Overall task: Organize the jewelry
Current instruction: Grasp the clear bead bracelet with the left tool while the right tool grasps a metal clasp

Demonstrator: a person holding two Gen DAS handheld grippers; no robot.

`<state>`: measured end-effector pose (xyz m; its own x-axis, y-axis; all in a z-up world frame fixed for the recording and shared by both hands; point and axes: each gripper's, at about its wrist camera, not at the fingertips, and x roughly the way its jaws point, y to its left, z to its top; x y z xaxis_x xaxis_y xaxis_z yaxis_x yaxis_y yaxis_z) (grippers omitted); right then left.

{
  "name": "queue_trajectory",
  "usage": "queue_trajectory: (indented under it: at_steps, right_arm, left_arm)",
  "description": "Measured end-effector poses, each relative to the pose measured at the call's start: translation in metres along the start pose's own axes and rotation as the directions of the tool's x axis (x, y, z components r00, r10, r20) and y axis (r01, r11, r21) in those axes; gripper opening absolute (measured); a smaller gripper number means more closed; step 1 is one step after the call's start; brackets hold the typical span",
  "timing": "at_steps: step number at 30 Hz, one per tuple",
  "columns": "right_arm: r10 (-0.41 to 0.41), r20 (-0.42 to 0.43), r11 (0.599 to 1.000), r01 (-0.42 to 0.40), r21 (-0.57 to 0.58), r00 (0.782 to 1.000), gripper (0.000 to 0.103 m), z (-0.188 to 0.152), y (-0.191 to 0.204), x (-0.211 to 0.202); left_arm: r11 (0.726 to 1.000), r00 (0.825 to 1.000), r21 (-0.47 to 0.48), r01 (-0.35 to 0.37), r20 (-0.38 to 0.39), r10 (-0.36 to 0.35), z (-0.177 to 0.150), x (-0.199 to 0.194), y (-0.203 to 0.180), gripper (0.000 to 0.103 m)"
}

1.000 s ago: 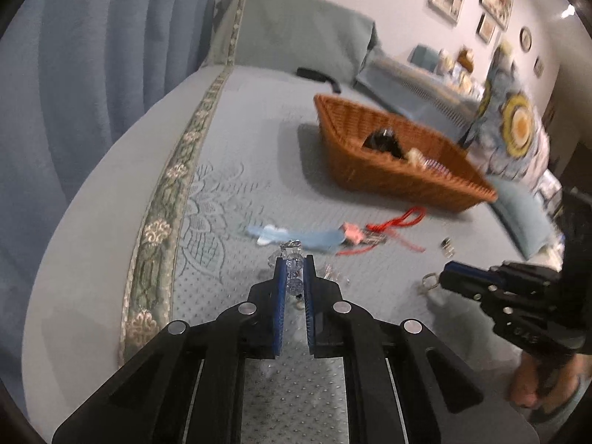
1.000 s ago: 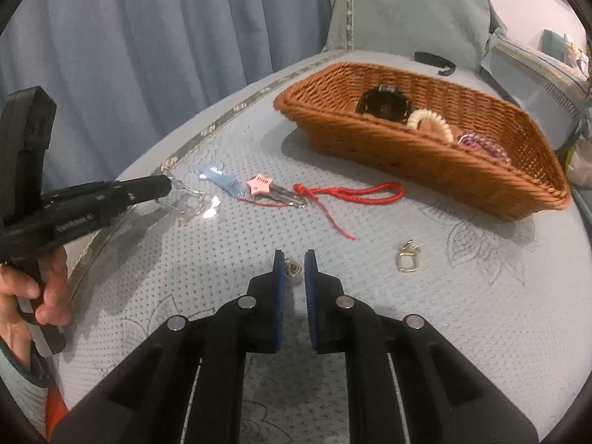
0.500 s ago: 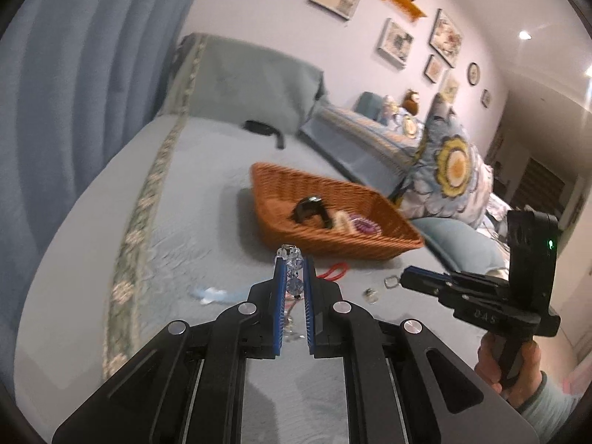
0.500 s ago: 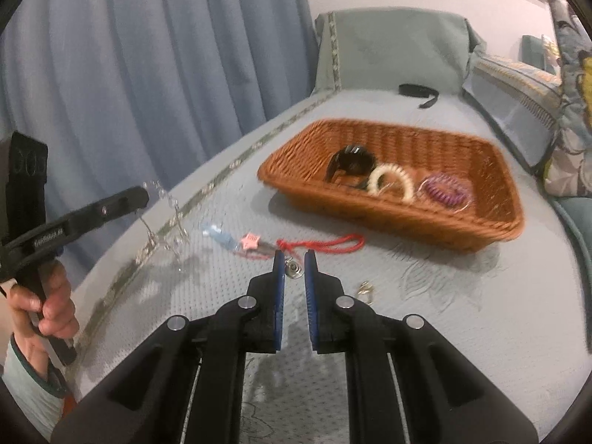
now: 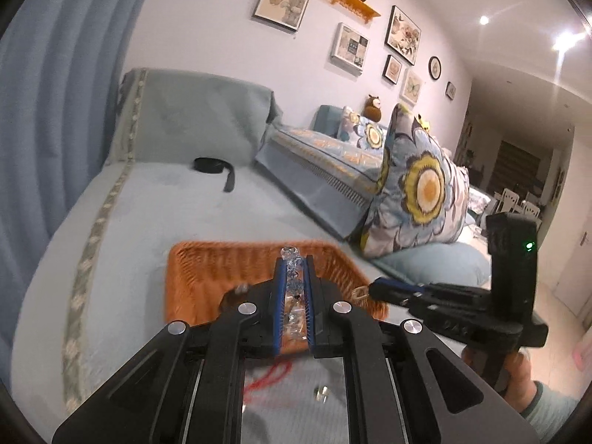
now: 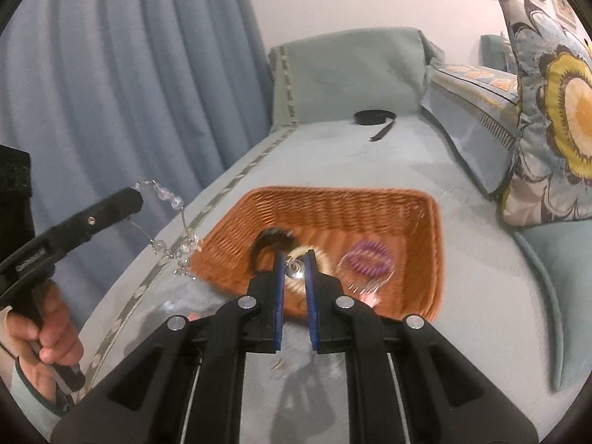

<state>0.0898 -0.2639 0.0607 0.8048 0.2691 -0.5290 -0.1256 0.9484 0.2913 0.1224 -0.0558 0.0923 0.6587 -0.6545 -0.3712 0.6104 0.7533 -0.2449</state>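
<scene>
Right wrist view: with each claw pinching its piece, left claw [image 6: 138, 196] the crystal bracelet [image 6: 166, 199], right claw [image 6: 295, 264] a small ring [image 6: 294, 270], release only once well over the wicker basket [image 6: 333, 203].

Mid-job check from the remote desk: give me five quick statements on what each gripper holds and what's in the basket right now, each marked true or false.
1. The left gripper is shut on a clear bead bracelet. True.
2. The right gripper is empty and wide open. False: it is shut on a small silver piece.
3. The wicker basket is empty. False: it holds a dark item, a cream ring and a purple coil hair tie.
4. The bracelet hangs in the air beyond the basket's left corner, seen from the right wrist. True.
5. A black strap lies inside the basket. False: it lies far behind it on the cover.
</scene>
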Motion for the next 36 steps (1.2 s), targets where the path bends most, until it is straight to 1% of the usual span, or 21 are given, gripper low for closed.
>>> queue_trajectory:
  at_steps: [4,6,8,9,12,17,21,22,23,25,26,27,28,29,33,36]
  right_arm:
    - [-0.01,-0.05,1.0,0.011,0.028,0.999,0.009,0.014,-0.018,0.033]
    - [-0.004,-0.085,0.998,0.009,0.055,0.996,0.009,0.017,-0.029,0.053]
    - [0.018,-0.099,0.997,-0.011,0.074,0.995,0.009,0.016,-0.036,0.065]
    - [0.013,-0.103,0.997,-0.005,0.077,0.995,0.009,0.015,-0.039,0.069]
    - [-0.002,-0.124,0.996,0.013,0.088,0.992,0.009,0.01,-0.048,0.083]
    - [-0.024,-0.162,0.995,0.039,0.09,0.986,0.009,-0.001,-0.056,0.098]
    - [-0.03,-0.176,0.995,0.046,0.089,0.984,0.009,-0.004,-0.055,0.101]
    - [-0.034,-0.177,0.995,0.05,0.087,0.984,0.009,-0.004,-0.054,0.101]
    - [-0.041,-0.18,0.995,0.057,0.085,0.983,0.009,-0.004,-0.054,0.101]
    - [-0.038,-0.182,0.994,0.055,0.091,0.983,0.01,-0.003,-0.055,0.099]
    - [-0.033,-0.181,0.994,0.051,0.099,0.983,0.015,-0.003,-0.056,0.097]
    - [-0.035,-0.175,0.993,0.054,0.104,0.984,0.018,-0.003,-0.056,0.094]
    - [-0.04,-0.169,0.993,0.058,0.106,0.985,0.025,-0.002,-0.056,0.091]
    - [-0.037,-0.16,0.992,0.056,0.111,0.986,0.027,-0.002,-0.056,0.086]
    - [-0.008,-0.137,0.992,0.025,0.123,0.991,0.027,-0.003,-0.051,0.064]
    - [0.031,-0.111,0.99,-0.016,0.139,0.993,0.027,-0.009,-0.042,0.042]
  left_arm:
    - [1.0,0.999,-0.01,0.005,-0.031,-0.005,0.002,0.045,0.0,0.007]
    - [1.0,0.998,-0.019,0.002,-0.062,-0.003,-0.003,0.07,0.002,0.007]
    - [1.0,0.996,-0.026,0.0,-0.084,-0.002,-0.009,0.085,0.006,0.007]
    - [1.0,0.995,-0.03,-0.005,-0.095,0.002,-0.013,0.093,0.008,0.007]
    - [0.999,0.991,-0.045,-0.02,-0.13,0.014,-0.024,0.108,0.017,0.007]
    - [0.997,0.984,-0.063,-0.05,-0.172,0.039,-0.042,0.118,0.032,0.007]
    - [0.995,0.983,-0.075,-0.061,-0.177,0.047,-0.044,0.116,0.038,0.008]
    - [0.995,0.983,-0.076,-0.063,-0.177,0.048,-0.043,0.114,0.038,0.01]
    - [0.995,0.983,-0.075,-0.068,-0.174,0.054,-0.043,0.112,0.038,0.014]
    - [0.994,0.985,-0.074,-0.075,-0.164,0.062,-0.041,0.104,0.038,0.039]
    - [0.994,0.986,-0.07,-0.082,-0.15,0.07,-0.04,0.096,0.037,0.041]
    - [0.994,0.987,-0.068,-0.08,-0.142,0.07,-0.04,0.09,0.036,0.041]
    - [0.995,0.988,-0.07,-0.075,-0.138,0.065,-0.039,0.084,0.037,0.043]
    - [0.994,0.99,-0.077,-0.072,-0.131,0.061,-0.039,0.075,0.038,0.043]
    - [0.991,0.995,-0.127,-0.052,-0.094,0.04,-0.037,0.039,0.044,0.044]
    - [0.988,0.998,-0.147,-0.051,-0.053,0.044,-0.037,0.004,0.047,0.044]
